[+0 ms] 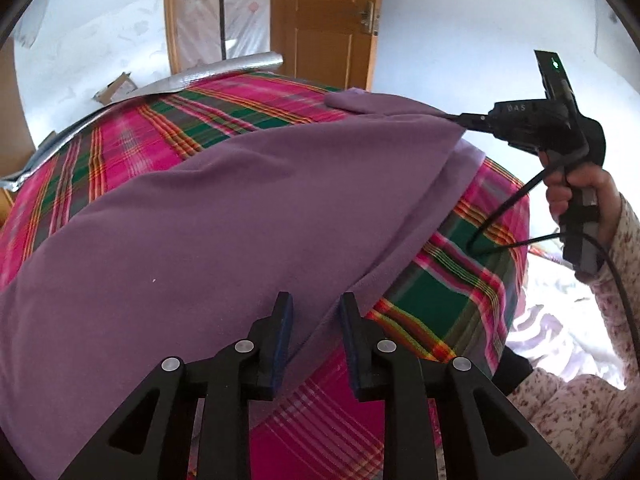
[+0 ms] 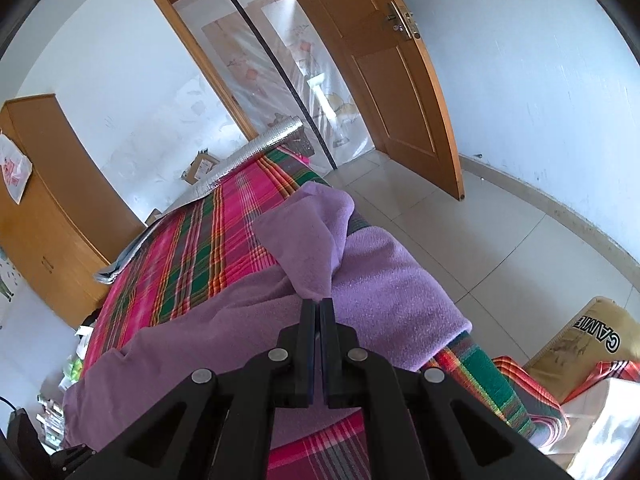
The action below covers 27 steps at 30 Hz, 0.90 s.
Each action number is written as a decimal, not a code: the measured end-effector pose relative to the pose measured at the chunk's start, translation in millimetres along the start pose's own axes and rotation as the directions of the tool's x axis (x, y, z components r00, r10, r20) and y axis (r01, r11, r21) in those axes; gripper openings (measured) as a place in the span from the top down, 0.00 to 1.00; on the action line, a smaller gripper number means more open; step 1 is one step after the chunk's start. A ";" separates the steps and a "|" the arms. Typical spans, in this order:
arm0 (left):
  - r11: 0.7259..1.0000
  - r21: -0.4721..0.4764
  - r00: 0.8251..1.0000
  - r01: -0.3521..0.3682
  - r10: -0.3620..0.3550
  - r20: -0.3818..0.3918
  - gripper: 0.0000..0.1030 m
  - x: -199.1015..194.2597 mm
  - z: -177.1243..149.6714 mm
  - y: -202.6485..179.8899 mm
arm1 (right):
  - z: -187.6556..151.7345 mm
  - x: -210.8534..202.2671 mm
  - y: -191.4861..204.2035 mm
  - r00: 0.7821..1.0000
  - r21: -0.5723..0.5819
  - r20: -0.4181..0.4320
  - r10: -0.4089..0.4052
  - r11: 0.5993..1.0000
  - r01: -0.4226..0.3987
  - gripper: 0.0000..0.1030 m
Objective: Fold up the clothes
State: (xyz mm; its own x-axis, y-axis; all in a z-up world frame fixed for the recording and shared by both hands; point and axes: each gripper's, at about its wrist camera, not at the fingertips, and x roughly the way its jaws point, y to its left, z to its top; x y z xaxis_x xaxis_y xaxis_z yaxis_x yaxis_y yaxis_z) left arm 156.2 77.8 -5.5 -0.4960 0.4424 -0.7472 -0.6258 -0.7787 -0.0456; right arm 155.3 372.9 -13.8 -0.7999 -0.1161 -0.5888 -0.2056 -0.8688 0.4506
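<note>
The left gripper (image 1: 314, 312) is standing with its jaws partly open, the garment's (image 1: 224, 216) near hem lying between them but not pinched, as far as the view shows. The right gripper (image 2: 319, 308) is clamping its jaws tight on a bunched fold of the same purple cloth, pulling it taut — a hand (image 1: 576, 200) is working the handle. The garment is lying across the near side of the bed (image 1: 132, 136), its right portion draping over the bed's right edge. Judging by this, a fold is being laid down: the left side looks released, the right still carried. Next the right likely needs lowering onto the bed, then letting go. The garment's type is hard to tell — its left end is running out of frame.
</note>
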 end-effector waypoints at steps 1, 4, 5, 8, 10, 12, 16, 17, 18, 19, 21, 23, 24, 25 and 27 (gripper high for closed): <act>1.000 0.004 1.000 0.001 -0.001 -0.006 0.75 0.2 -0.5 -0.3 | 1.1 -0.3 0.1 1.000 0.001 0.001 0.002 1.000 -0.002 0.98; 1.000 0.022 1.000 0.017 -0.017 -0.002 0.74 -2.4 -0.4 -4.0 | 6.9 -3.1 4.8 1.000 -0.008 0.013 0.012 1.000 -0.012 0.98; 0.999 0.025 1.000 0.020 -0.020 -0.001 0.74 -2.9 -0.1 -4.7 | 9.3 -4.1 7.6 1.000 -0.014 0.018 0.014 1.000 -0.014 0.98; 1.000 0.012 1.000 0.015 -0.015 0.006 0.74 -2.0 2.6 -3.2 | 18.3 -6.7 16.0 0.999 -0.022 0.034 0.030 0.999 -0.029 0.98; 1.000 0.021 1.000 0.000 0.000 0.013 0.74 -2.2 4.9 -5.9 | 25.9 -7.4 22.6 0.998 -0.027 0.040 0.040 0.999 -0.039 0.98; 0.999 0.045 0.999 -0.028 0.027 0.018 0.74 -2.0 7.1 -10.2 | 33.3 -8.0 29.8 0.998 -0.035 0.046 0.049 0.998 -0.048 0.98; 0.995 0.048 0.996 -0.083 0.083 0.013 0.74 2.3 10.5 -12.3 | 44.1 -11.4 45.2 0.996 -0.068 0.061 0.067 0.996 -0.063 0.98; 0.992 0.052 0.994 -0.111 0.111 0.012 0.74 3.9 11.3 -12.5 | 45.9 -12.5 48.9 0.995 -0.075 0.065 0.071 0.995 -0.067 0.98; 0.990 0.061 0.992 -0.130 0.129 0.013 0.74 4.9 12.0 -12.4 | 47.1 -13.2 51.0 0.995 -0.078 0.067 0.073 0.995 -0.068 0.98; 0.987 0.069 0.989 -0.147 0.147 0.013 0.74 6.0 12.6 -12.4 | 48.3 -13.9 53.1 0.995 -0.082 0.068 0.074 0.994 -0.069 0.98; 0.983 0.070 0.985 -0.170 0.170 0.009 0.74 8.2 13.5 -11.1 | 49.8 -14.8 54.4 0.994 -0.085 0.071 0.079 0.994 -0.073 0.98; 0.982 0.059 0.984 -0.177 0.177 0.010 0.74 9.3 14.1 -8.0 | 49.2 -13.8 54.2 0.995 -0.085 0.070 0.076 0.994 -0.070 0.98; 0.986 0.045 0.987 -0.163 0.163 0.017 0.74 7.5 14.6 -5.8 | 48.5 -13.2 53.1 0.995 -0.083 0.068 0.072 0.994 -0.067 0.98; 0.988 0.031 0.989 -0.149 0.149 0.024 0.78 5.7 15.1 -3.6 | 47.8 -12.6 52.0 0.995 -0.081 0.066 0.069 0.995 -0.063 0.98; 0.990 0.007 0.989 -0.138 0.137 0.061 0.90 -3.1 16.8 1.2 | 47.6 -12.0 49.9 0.996 -0.080 0.066 0.061 0.995 -0.055 0.98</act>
State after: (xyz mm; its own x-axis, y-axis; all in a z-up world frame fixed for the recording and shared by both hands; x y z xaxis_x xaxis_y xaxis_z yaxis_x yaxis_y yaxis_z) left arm 146.8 83.0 7.9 -0.6127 0.3575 -0.7048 -0.5554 -0.8293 0.0621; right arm 127.8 353.8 47.7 -0.8462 -0.1369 -0.5150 -0.1149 -0.8969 0.4271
